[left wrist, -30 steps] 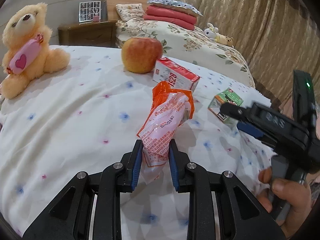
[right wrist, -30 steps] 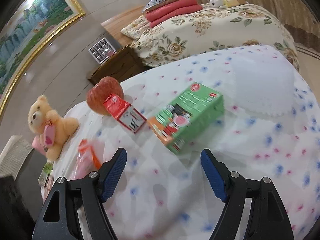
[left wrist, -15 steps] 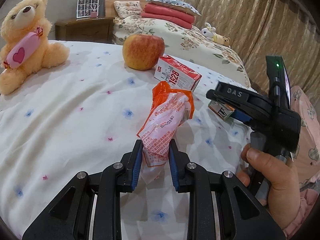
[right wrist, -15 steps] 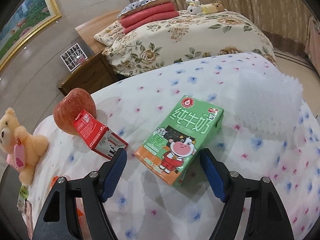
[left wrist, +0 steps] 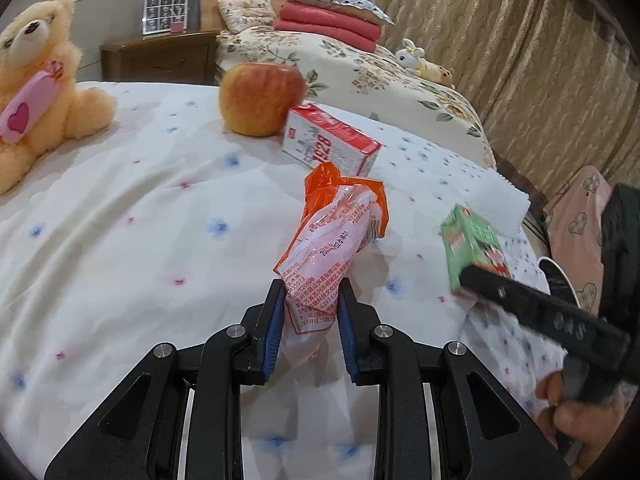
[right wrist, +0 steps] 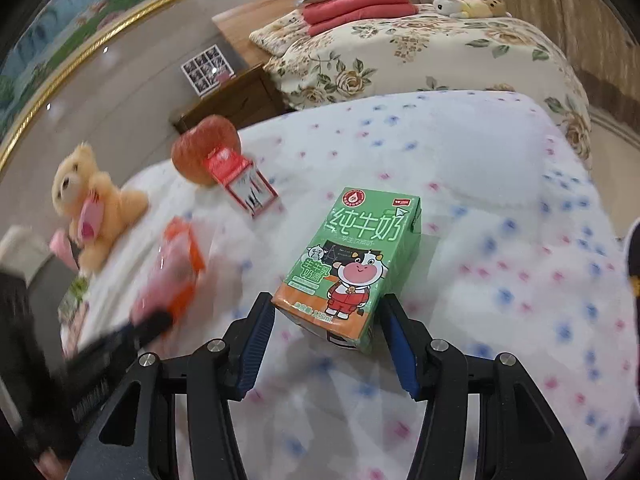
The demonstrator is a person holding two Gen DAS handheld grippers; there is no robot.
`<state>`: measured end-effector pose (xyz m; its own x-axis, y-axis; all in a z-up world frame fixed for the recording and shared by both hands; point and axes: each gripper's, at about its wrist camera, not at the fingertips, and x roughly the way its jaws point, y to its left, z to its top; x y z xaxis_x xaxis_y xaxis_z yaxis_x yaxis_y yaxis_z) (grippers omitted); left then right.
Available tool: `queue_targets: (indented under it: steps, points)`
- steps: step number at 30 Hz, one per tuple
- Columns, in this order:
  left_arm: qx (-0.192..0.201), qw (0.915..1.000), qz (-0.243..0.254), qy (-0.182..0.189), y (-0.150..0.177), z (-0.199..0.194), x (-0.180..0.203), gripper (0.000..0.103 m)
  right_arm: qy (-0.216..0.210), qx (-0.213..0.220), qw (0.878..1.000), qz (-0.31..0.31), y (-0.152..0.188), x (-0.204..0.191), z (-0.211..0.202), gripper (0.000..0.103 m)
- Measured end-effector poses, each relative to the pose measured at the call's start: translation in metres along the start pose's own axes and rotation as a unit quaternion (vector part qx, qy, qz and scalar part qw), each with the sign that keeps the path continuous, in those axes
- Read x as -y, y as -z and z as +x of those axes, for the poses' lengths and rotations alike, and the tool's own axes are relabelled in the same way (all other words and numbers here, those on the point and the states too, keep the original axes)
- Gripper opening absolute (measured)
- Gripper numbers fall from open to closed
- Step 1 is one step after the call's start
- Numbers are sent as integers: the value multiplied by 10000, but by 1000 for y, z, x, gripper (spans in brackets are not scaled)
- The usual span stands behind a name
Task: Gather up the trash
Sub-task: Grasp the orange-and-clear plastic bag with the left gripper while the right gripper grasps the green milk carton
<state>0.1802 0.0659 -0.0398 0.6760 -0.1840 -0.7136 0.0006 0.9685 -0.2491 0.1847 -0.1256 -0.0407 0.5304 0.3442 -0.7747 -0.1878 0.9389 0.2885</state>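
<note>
Our left gripper (left wrist: pixel 311 314) clamped on the crinkled orange-and-clear plastic wrapper (left wrist: pixel 336 240), lifted above the flower-dotted white bedspread (left wrist: pixel 120 220), our right gripper (right wrist: pixel 326 344) with jaws apart either side of the green milk carton (right wrist: pixel 356 256) near the bedspread's right edge, red-and-white carton (left wrist: pixel 330 142) and red apple (left wrist: pixel 260 98) farther back.

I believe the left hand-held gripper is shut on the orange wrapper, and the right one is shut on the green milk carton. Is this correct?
Not quite. The right hand-held gripper is open around the green milk carton, as the right wrist view shows. The left hand-held gripper is indeed shut on the orange wrapper.
</note>
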Motion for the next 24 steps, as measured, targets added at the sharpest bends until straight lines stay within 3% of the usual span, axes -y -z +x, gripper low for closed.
queue_targets:
  steps: [3,6,8,13,15,17,18,24]
  points:
    - [-17,10000,81,-39,-1,-1,4,27,-70,41,9997,210,3,8,-7,62]
    - [10,9998,172,-116,0,-4,4,38,-25,242,9986,475,0,9,-10,79]
    - [83,9996,215,-171,-1,-8,2,50,-5,309,9983,501,-3,5,-7,79]
    - [78,9984,481,-270,-4,0,4,50,370,276,9976,519,-8,-1,15,78]
    - [-31,9978,597,-275,-4,8,8,50,521,363,9969,461,-9,-1,17,70]
    - [-54,9974,667,-273,-4,10,12,39,614,383,9962,493,-9,3,16,55]
    - [-44,9971,705,-271,-4,9,14,39,629,393,9959,516,-8,6,14,50]
    - [-30,9982,578,-180,0,3,22,29,360,381,9974,495,1,18,-3,50]
